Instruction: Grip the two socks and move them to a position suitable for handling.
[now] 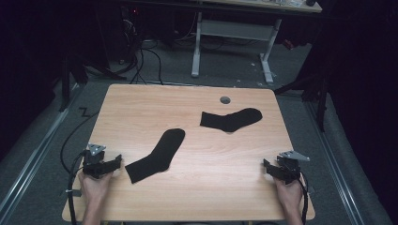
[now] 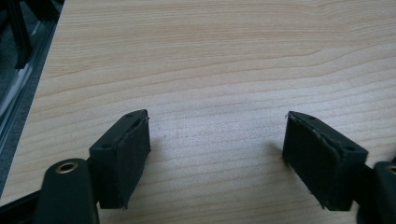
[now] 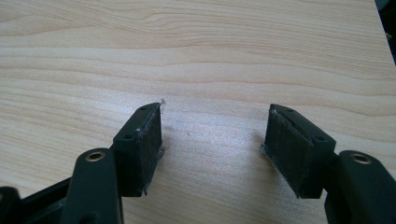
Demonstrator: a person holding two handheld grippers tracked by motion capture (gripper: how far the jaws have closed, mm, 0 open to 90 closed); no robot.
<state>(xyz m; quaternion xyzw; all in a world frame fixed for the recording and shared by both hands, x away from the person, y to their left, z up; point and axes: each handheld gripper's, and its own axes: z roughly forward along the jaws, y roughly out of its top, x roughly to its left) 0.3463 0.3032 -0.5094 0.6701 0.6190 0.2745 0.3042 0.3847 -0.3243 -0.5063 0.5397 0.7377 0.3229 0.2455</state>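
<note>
Two black socks lie flat on the wooden table (image 1: 141, 112). One sock (image 1: 157, 155) runs diagonally at centre left, its cuff toward the front. The other sock (image 1: 231, 119) lies at the back right, toe pointing right. My left gripper (image 1: 110, 165) rests near the table's front left, just left of the near sock's cuff, held by a hand. Its jaws stand open over bare wood (image 2: 217, 140). My right gripper (image 1: 272, 169) rests at the front right in the other hand, open too, with only wood between its pads (image 3: 215, 133).
A grey round cable hole (image 1: 225, 100) sits near the table's back edge. Beyond the table stand a white desk frame (image 1: 232, 35) and loose cables (image 1: 145, 56) on the grey floor. A rail (image 1: 37, 150) runs along the floor at the left.
</note>
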